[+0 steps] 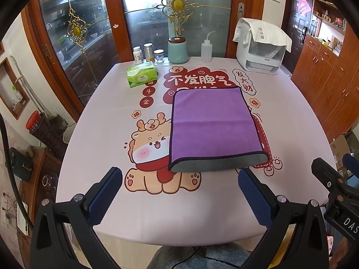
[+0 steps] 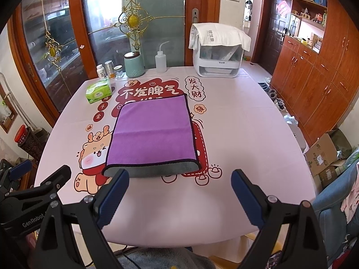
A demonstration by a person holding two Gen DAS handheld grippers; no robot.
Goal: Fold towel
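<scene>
A purple towel (image 1: 213,125) with a dark hem lies flat on the table, folded over so its grey underside shows as a strip along the near edge. It also shows in the right wrist view (image 2: 153,132). My left gripper (image 1: 179,177) is open and empty, held above the table just short of the towel's near edge. My right gripper (image 2: 180,179) is open and empty, also just short of the near edge, with its left finger (image 2: 114,197) in front of the towel's near left corner. The right gripper shows at the right edge of the left wrist view (image 1: 332,179).
The table (image 1: 107,116) has a pink cartoon cloth. At its far side stand a green tissue pack (image 1: 141,74), small jars (image 1: 148,52), a teal canister (image 1: 178,50), a squeeze bottle (image 1: 206,49) and a white appliance (image 1: 261,49) under a cloth. Wooden cabinets (image 2: 314,85) stand to the right.
</scene>
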